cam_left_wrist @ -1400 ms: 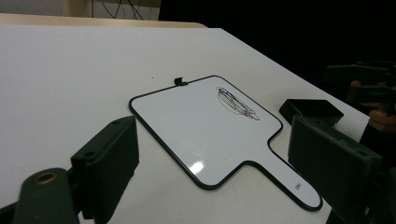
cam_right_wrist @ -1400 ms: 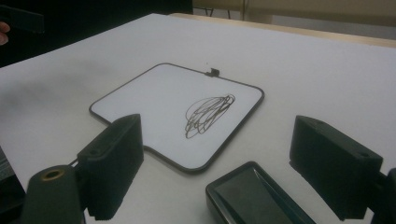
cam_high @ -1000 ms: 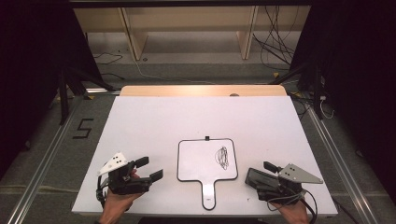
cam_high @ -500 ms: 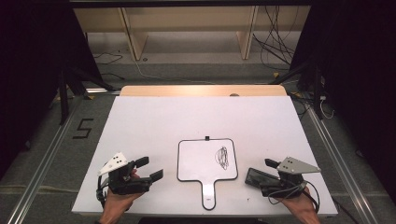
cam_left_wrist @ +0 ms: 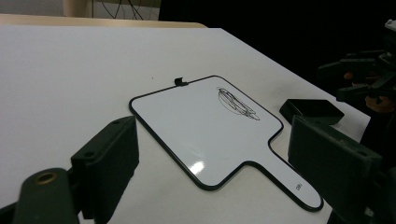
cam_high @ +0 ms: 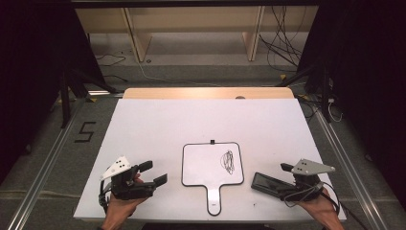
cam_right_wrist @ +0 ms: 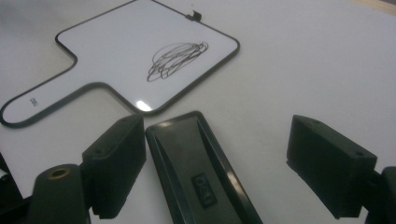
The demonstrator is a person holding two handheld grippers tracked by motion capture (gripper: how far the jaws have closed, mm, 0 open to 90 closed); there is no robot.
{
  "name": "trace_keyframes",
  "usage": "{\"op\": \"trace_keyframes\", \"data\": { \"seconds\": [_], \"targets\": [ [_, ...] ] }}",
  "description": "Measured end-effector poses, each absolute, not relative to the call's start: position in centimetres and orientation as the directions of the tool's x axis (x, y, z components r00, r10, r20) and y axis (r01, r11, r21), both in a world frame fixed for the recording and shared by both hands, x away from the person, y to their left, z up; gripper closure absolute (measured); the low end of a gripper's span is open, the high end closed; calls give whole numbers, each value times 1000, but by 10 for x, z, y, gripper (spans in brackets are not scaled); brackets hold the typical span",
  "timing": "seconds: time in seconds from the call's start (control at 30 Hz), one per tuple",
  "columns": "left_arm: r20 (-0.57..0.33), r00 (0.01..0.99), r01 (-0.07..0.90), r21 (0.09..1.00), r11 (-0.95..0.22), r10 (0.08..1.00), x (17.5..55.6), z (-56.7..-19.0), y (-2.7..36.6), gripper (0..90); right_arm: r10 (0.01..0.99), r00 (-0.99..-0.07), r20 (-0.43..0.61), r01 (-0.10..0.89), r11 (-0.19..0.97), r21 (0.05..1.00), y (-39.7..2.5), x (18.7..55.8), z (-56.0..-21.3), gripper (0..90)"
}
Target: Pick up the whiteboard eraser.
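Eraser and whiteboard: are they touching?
Apart. The right gripper view shows a strip of bare table between the eraser and the whiteboard edge; the high view shows the gap too.

One whiteboard (cam_high: 212,164) (scribbled on), one black eraser (cam_high: 268,182), two tools, one table (cam_high: 191,120).

Table: white top (cam_high: 158,129), matte, taking up the middle of the high view.
Far edge: a light wooden strip (cam_high: 191,93) runs along the table's far side, touching the white top.
Floor mark: a black numeral 5 (cam_high: 85,131) on the grey floor, just left of the table.
Rails: a metal rail (cam_high: 43,177) on the floor to the left and another (cam_high: 344,163) to the right, both beside the table.
Shelving: a pale wooden shelf unit (cam_high: 139,40) beyond the table, standing on the floor.
Cables: black cables (cam_high: 282,43) hang and coil at the far right; a thin white cable (cam_high: 143,74) lies on the floor by the shelf.
Surround: dark curtains (cam_high: 28,57) on both sides.
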State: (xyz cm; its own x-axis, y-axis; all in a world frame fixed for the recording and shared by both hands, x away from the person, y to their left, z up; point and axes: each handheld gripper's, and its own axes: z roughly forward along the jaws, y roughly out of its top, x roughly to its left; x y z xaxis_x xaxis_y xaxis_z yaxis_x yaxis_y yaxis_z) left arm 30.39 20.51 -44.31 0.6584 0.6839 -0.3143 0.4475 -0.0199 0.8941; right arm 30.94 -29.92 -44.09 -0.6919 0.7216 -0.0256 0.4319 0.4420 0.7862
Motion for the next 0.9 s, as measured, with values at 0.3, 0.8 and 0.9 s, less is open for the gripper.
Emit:
{"op": "trace_keyframes", "data": {
  "seconds": [0.3, 0.8, 0.9],
  "targets": [
    [-315, 658, 449, 893, -20, 684, 304, -443, 205, 156, 685, -725, -72, 471, 569, 674, -302, 313, -448, 191],
    [-316, 654, 453, 891, -21, 687, 305, -444, 204, 156, 620, -779, -89, 481, 683, 549, -294, 321, -448, 215],
    [-316, 655, 452, 892, -21, 686, 304, -444, 205, 156, 603, -792, -91, 478, 707, 521, -291, 323, -450, 224]
  ]
}}
